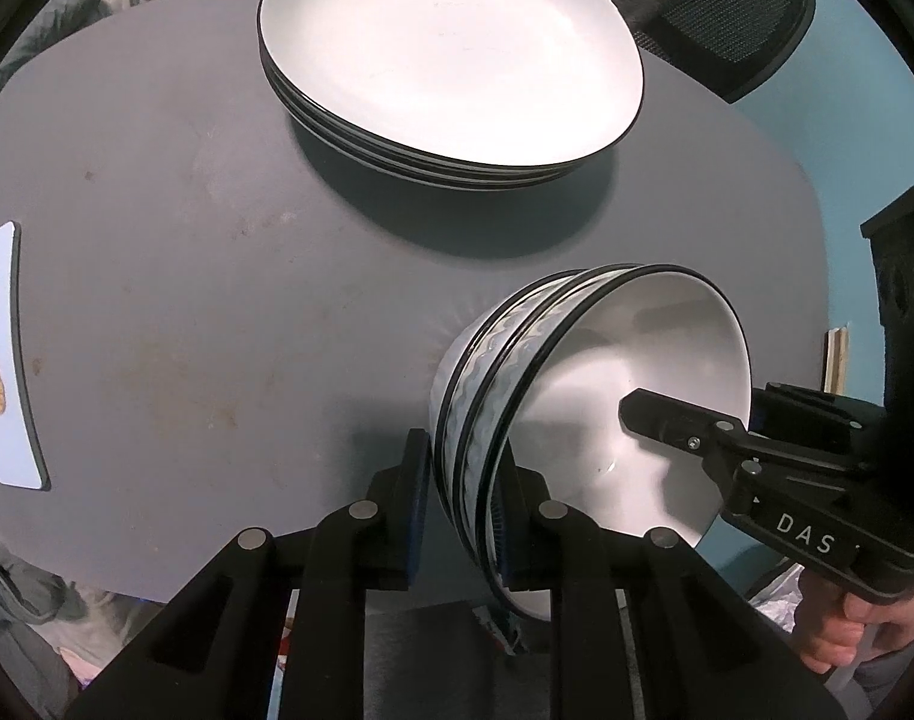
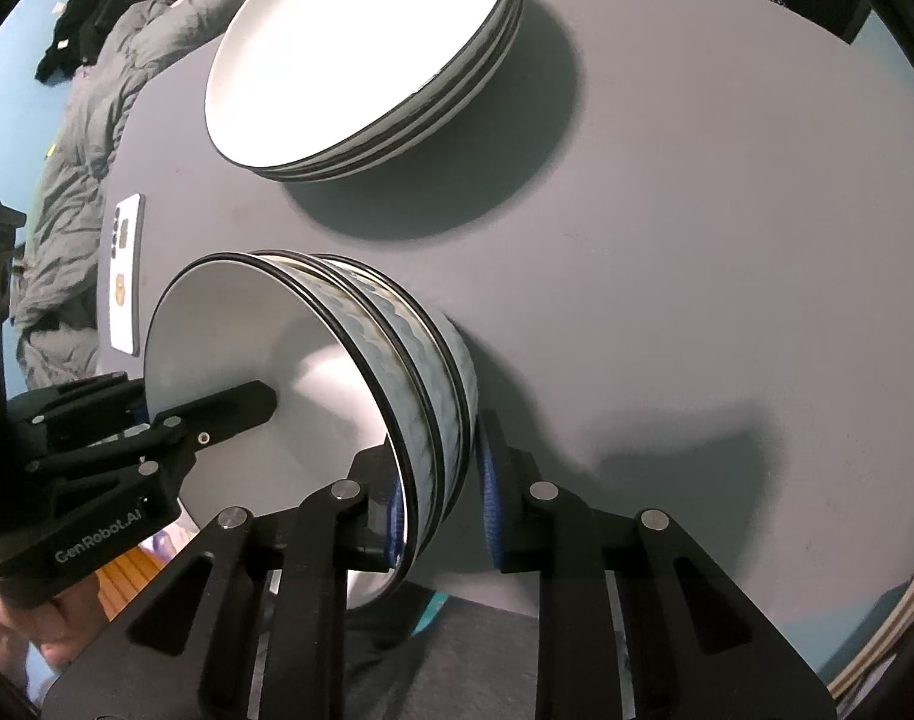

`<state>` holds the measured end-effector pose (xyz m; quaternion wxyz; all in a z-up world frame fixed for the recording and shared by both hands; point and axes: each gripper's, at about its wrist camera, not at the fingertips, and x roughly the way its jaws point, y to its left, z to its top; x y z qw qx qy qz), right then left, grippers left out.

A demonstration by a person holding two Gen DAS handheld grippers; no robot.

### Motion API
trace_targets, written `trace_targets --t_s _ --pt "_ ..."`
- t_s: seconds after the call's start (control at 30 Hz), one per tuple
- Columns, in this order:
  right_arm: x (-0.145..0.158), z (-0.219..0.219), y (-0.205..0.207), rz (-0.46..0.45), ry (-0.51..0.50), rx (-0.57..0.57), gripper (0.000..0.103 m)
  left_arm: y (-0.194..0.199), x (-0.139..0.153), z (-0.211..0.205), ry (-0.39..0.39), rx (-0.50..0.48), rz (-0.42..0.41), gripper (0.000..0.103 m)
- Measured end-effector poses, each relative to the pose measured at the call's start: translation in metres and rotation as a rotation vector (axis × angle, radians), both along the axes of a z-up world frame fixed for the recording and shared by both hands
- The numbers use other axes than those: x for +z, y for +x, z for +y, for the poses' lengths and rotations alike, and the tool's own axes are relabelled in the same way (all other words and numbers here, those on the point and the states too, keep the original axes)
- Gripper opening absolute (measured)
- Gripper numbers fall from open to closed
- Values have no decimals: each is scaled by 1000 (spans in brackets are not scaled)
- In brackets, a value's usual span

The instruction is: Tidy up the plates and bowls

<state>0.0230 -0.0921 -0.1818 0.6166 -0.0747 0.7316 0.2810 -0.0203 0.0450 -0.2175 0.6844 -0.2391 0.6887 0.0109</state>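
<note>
Both pairs of jaws are narrow and closed on the rim of the same stack of bowls (image 1: pixel 583 396), from opposite sides. On the left gripper (image 1: pixel 460 516) one blue pad presses the outer wall and the other pad is inside the top bowl; its jaws hold the rim of the whole stack between them. The right gripper (image 2: pixel 435 498) does the same on the other side of the rim, with one finger inside the bowl and one pad (image 2: pixel 491 495) outside, though here the outer pad seems just beside the wall and I cannot tell if it touches.

These bowls are white inside, with black rims and a blue wave pattern outside. About three are nested together. Their stack stands near the front edge of the grey table (image 1: pixel 186 270).

Further back on the table is a stack of plates (image 1: pixel 450 60), white with dark rims, well apart from the bowls. A white phone (image 2: pixel 126 273) lies flat near the table's left edge. Beyond the far edge a black mesh chair (image 1: pixel 733 12) is seen. A hand (image 1: pixel 841 636) grips the handle of the right gripper.
</note>
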Motion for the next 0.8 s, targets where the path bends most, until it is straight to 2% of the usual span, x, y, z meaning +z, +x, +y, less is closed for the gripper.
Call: trace_targets --t_s 0.5,0.67,0.8 --pt "-4 -4 -1 25 23 -65 20 3 5 -5 30 -30 3 18" --pt "-2 -1 -2 38 37 -78 20 5 16 -1 43 -24 -7 18" --pt "12 5 1 28 56 -96 20 7 33 4 46 -21 -21 18"
